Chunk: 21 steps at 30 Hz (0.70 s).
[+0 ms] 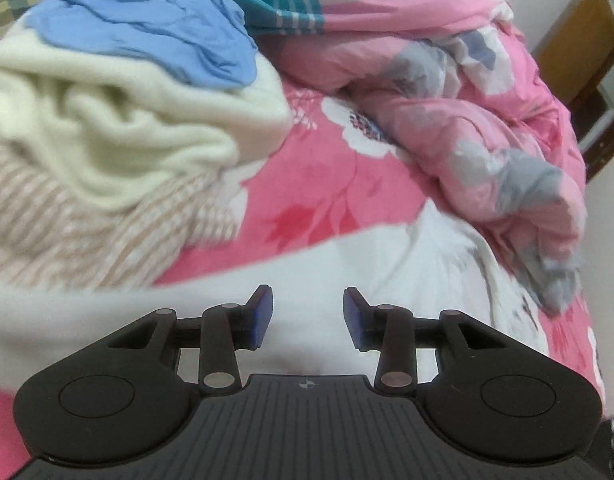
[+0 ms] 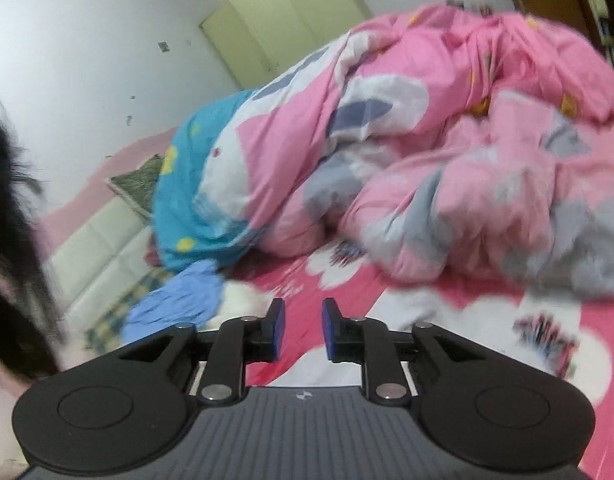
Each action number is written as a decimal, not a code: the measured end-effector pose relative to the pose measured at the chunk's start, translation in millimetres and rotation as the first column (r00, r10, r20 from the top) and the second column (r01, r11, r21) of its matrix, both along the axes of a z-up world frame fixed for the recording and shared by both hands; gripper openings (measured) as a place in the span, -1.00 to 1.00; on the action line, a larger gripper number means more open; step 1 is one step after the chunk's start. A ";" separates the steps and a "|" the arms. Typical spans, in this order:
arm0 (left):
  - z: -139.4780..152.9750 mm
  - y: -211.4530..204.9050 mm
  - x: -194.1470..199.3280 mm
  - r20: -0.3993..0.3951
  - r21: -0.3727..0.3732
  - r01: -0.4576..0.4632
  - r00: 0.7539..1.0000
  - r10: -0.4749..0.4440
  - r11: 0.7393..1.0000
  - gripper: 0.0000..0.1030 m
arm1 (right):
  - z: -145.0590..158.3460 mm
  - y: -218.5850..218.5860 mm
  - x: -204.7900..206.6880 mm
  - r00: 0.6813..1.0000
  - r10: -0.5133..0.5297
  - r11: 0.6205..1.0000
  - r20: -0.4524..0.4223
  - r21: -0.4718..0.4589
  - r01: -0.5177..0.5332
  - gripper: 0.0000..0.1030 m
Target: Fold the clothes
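Two handheld grippers are hovering over a bed covered in a pink floral sheet (image 1: pixel 331 184). The left gripper (image 1: pixel 308 316) is angling down over a white garment (image 1: pixel 347 264) that is lying spread across the near part of the bed; its blue-padded fingers (image 1: pixel 263 320) are standing partly apart, with nothing between them. Beyond it on the left, a heap of unfolded clothes is waiting: a cream knit (image 1: pixel 119 128), a striped beige piece (image 1: pixel 67 220) under it, and a blue garment (image 1: pixel 147 28) on top. The right gripper (image 2: pixel 303 330) is pointing across the bed toward a bunched pink duvet (image 2: pixel 447 152), its fingers (image 2: pixel 277 330) also partly apart and holding nothing. The duvet appears pushed back to leave room for folding. Both views are blurred. Dark hair (image 2: pixel 11 240) of the person is showing at the right camera's left edge.
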<state>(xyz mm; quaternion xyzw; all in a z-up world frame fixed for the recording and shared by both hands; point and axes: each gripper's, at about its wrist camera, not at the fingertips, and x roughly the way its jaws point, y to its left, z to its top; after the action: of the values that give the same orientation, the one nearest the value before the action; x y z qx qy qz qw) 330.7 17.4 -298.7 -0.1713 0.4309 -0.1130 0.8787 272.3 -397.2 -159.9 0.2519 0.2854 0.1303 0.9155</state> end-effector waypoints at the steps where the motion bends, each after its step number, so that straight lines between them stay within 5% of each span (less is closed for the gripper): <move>1: 3.6 2.4 -11.7 -0.003 0.005 0.006 1.000 -0.006 1.000 -0.24 | -0.3 1.7 -11.7 1.000 0.019 1.000 -0.022 0.012 -0.019 -0.25; 6: 9.9 8.1 -86.0 -0.053 0.039 -0.002 0.999 0.004 0.999 -0.19 | -24.4 21.1 -73.9 0.963 0.150 0.989 -0.226 0.036 -0.146 -0.20; 13: -12.5 -16.9 -197.5 -0.204 0.067 -0.007 0.979 0.020 0.998 -0.19 | -113.0 48.0 -163.1 0.803 0.201 0.978 -0.560 0.067 -0.198 -0.20; 21: -33.4 -29.3 -275.0 -0.291 0.139 -0.034 0.954 0.073 0.990 -0.18 | -197.2 69.2 -193.5 0.720 0.160 0.980 -0.675 0.022 -0.197 -0.27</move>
<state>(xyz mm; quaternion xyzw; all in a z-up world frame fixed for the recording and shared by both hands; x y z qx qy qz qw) 55.7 -11.9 -332.0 -0.1393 0.5591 -0.0335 0.8166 78.8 -328.0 -357.2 0.2298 0.6232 0.1106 0.7393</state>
